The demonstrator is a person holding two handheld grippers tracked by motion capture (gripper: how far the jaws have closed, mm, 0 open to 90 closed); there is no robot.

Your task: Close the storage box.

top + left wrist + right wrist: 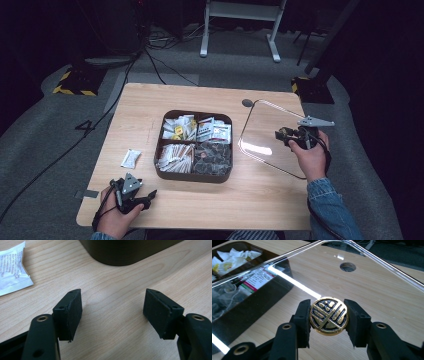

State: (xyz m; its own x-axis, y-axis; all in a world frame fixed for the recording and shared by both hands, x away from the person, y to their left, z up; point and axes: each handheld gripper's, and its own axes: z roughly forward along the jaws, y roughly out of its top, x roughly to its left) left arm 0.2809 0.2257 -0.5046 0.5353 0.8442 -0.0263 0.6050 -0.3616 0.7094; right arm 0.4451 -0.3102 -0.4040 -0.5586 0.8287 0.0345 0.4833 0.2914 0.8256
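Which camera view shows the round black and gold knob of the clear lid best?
The right gripper view: the round black and gold knob sits close up, clamped between the right gripper's jaws, its pattern plain. In the high view it is hidden among the jaws; there the clear plastic lid shows tilted beside the dark compartment box.

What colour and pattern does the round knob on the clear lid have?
The knob is black with raised gold lines and small blocks inside a gold rim, best seen in the right gripper view.

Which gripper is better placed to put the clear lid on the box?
Right, probably. The right gripper is shut on the lid's round knob, holding the clear lid beside the box. The left gripper is open over bare table.
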